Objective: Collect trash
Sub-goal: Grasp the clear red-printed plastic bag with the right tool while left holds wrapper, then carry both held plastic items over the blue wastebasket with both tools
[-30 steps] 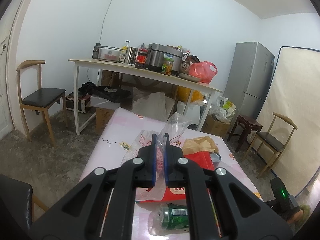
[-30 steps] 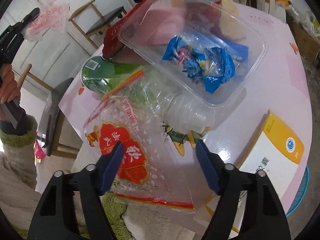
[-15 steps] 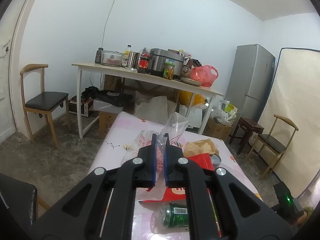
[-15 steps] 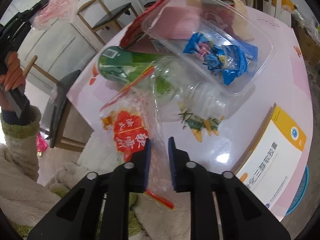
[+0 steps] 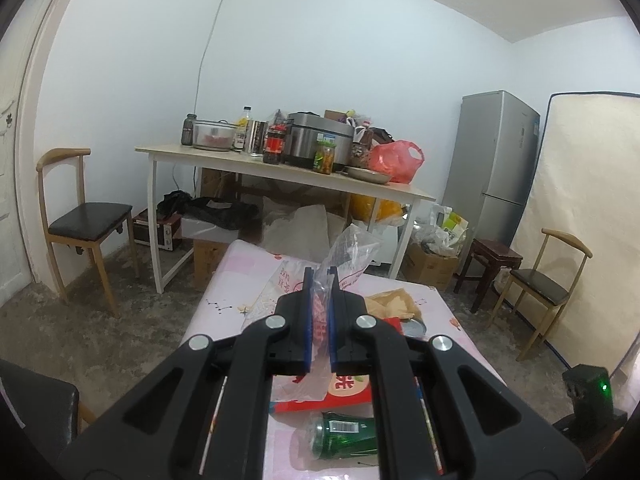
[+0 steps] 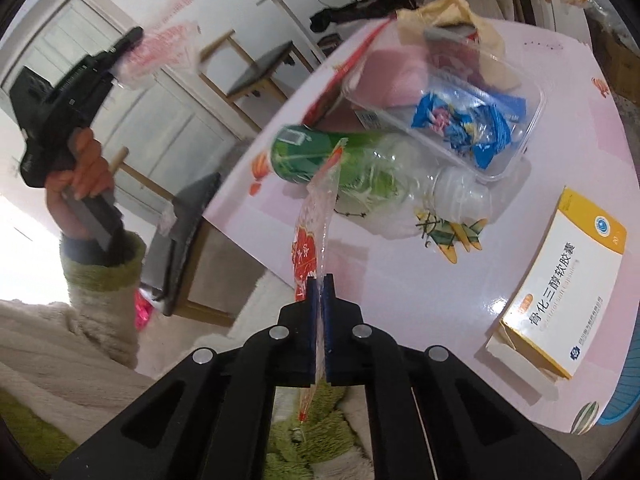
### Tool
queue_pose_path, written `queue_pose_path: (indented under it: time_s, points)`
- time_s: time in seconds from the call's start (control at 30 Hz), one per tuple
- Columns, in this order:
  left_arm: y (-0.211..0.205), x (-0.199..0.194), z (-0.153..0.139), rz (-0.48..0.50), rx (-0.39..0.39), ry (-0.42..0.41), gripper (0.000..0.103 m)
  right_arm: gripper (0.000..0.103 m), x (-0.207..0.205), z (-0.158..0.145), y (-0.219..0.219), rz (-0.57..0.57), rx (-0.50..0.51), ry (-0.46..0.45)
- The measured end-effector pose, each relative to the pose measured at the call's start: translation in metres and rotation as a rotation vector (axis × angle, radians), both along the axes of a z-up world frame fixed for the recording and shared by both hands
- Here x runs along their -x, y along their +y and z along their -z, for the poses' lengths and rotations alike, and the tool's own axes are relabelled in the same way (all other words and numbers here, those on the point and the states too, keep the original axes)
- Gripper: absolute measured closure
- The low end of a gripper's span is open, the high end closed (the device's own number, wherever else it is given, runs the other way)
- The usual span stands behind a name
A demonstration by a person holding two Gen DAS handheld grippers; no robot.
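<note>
A thin clear plastic wrapper with red print (image 6: 316,224) hangs above the pink counter (image 6: 400,280), pinched edge-on in the right hand-held gripper (image 6: 319,312), whose jaws have just been closing onto it. The left hand-held gripper (image 5: 319,312) is clamped on a clear crinkled plastic bag with pink print (image 5: 344,252). Beneath lie a green drink can (image 6: 308,156) and a clear plastic tray (image 6: 448,108).

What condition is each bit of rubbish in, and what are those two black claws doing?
Left gripper: shut on a clear bag.
Right gripper: shut on a red-printed wrapper, lifted.
Green can: lying on its side.
Clear bottle: crushed, lying down.
Plastic tray: open, holding a blue wrapper.
Yellow box: lying flat.
</note>
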State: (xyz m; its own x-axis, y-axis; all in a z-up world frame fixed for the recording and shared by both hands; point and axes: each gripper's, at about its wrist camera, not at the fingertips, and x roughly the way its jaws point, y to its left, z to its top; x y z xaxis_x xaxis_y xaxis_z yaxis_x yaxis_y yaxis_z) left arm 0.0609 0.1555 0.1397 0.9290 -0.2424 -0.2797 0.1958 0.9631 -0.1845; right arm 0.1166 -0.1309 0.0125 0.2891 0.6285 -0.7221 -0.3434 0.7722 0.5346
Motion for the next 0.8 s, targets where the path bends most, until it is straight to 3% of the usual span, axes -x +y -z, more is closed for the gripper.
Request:
queue_pose_path:
  time_s: [0.4,0.7,0.8]
  points:
    - [-0.032,-0.014,-0.011,0.103,0.025,-0.018,0.098,0.1,0.016,-0.05,-0.079,0.224,-0.182,-0.148]
    - [-0.109,-0.038,-0.022,0.321,0.068,0.022,0.098,0.1,0.056,-0.084,-0.175,0.529,-0.2,-0.312]
    - [-0.152,-0.058,-0.023,0.432,0.079,0.091,0.098,0.1,0.073,-0.085,-0.209,0.654,-0.175,-0.327]
